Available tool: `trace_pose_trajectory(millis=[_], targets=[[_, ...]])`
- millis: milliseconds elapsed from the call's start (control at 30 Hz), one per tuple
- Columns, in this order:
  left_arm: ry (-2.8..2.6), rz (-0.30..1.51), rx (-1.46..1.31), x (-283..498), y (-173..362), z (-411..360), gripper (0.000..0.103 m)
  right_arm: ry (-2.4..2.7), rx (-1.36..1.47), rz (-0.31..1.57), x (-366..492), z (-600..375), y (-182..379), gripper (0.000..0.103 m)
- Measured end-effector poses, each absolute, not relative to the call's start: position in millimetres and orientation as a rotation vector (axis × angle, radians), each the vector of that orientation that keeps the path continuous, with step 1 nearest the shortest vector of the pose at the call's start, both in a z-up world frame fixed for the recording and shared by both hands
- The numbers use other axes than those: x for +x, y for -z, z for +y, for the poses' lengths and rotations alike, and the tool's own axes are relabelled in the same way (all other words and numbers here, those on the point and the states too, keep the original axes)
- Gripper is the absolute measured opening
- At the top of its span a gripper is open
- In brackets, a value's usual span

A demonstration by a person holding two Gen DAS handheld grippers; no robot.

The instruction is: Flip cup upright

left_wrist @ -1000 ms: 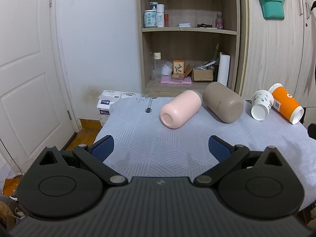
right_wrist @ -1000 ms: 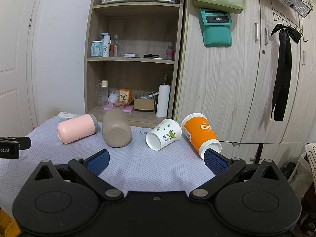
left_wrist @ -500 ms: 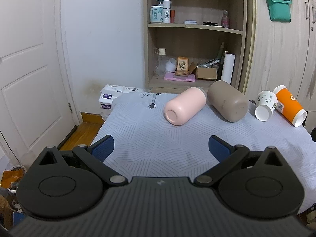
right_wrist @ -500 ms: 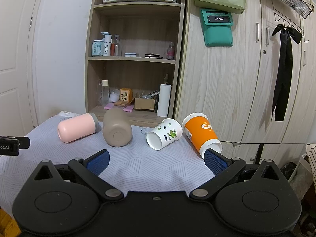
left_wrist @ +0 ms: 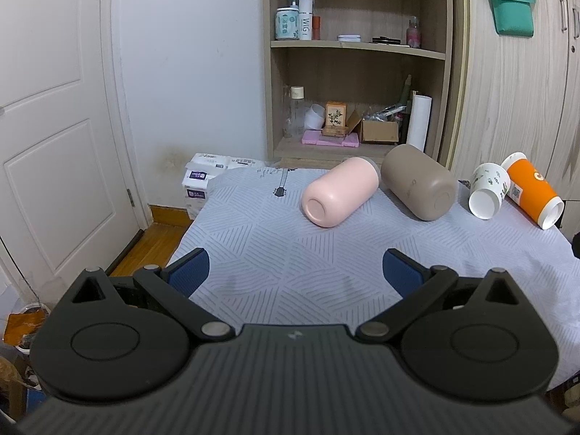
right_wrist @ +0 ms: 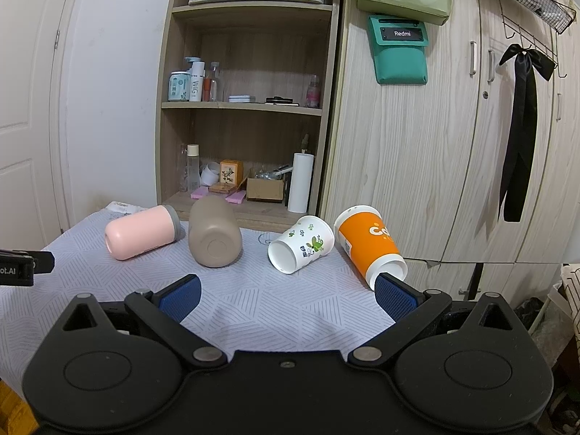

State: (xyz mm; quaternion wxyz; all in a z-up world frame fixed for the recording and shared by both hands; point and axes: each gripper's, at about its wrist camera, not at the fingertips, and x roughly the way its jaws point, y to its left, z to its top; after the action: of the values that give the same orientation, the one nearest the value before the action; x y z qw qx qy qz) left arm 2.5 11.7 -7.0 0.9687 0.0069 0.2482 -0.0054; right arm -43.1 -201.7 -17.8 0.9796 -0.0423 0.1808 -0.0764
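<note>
Four cups lying on their sides on the tabletop [right_wrist: 253, 304]

Left claw [left_wrist: 295, 272] and right claw [right_wrist: 286, 291] both spread, empty; pink cup [left_wrist: 339, 195], orange paper cup [right_wrist: 366, 244] tipped over.

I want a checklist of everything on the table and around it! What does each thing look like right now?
Surface: table under a pale patterned cloth, lying flat.
Job's things: four cups, all on their sides: pink cup, brown cup, white leafy cup, orange cup.
Clutter: nothing seen on the cloth besides the cups.
Grippers: left gripper open, holding nothing; right gripper open, holding nothing; both short of the cups.
Cables: nothing seen.
Surroundings: shelf with bottles and boxes, wardrobe, black ribbon, white door.
</note>
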Motion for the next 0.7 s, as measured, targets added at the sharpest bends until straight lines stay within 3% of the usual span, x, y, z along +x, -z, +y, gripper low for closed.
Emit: trace_pose_trajectory(millis=[700], targets=[[0.079,0.531,0.017,26,-20,-6,0.103,0.092,-0.047,0.366,-25,-216,15,0.103]])
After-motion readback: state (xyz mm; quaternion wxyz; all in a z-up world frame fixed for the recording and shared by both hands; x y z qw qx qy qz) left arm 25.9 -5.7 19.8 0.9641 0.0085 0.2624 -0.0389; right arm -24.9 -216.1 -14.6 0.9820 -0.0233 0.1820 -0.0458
